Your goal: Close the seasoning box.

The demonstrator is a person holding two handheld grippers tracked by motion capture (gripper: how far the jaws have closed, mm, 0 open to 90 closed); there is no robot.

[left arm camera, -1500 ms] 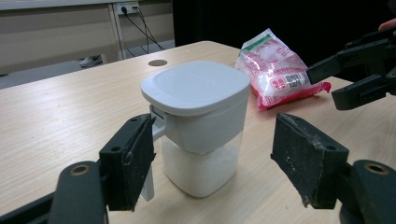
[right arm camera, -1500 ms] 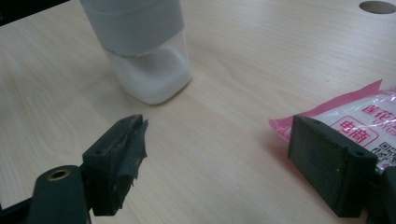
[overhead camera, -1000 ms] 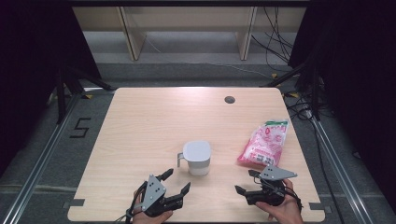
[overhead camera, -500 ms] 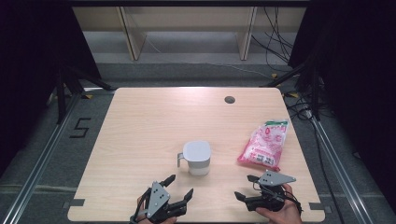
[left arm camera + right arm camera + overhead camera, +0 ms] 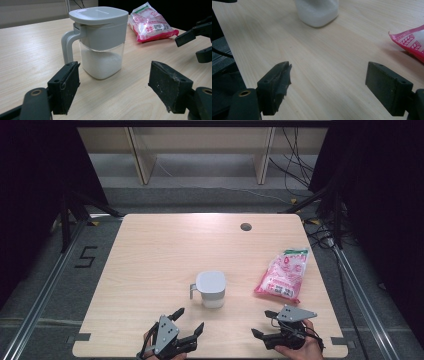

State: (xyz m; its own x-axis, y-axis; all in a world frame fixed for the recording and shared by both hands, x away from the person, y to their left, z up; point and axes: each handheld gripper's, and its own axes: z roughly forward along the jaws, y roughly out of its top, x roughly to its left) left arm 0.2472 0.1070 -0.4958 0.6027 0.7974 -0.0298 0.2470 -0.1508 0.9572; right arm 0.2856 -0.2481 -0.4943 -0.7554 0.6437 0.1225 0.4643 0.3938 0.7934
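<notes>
The left gripper [image 5: 189,324] and right gripper [image 5: 264,324] are held wide open and empty at the near edge. The lidded grey-and-clear plastic jug of white powder [image 5: 210,289] stands mid-table, untouched. An approach seems pending; alignment with its handle is needed next.

Bare light-wood tabletop [image 5: 165,255] spans the frame's upper and left parts, free for passing. At centre the grey-lidded clear plastic jug of white powder [image 5: 210,289] blocks the way; the pink-and-white plastic bag [image 5: 283,275] lies right of it, a clear lane between them.
</notes>
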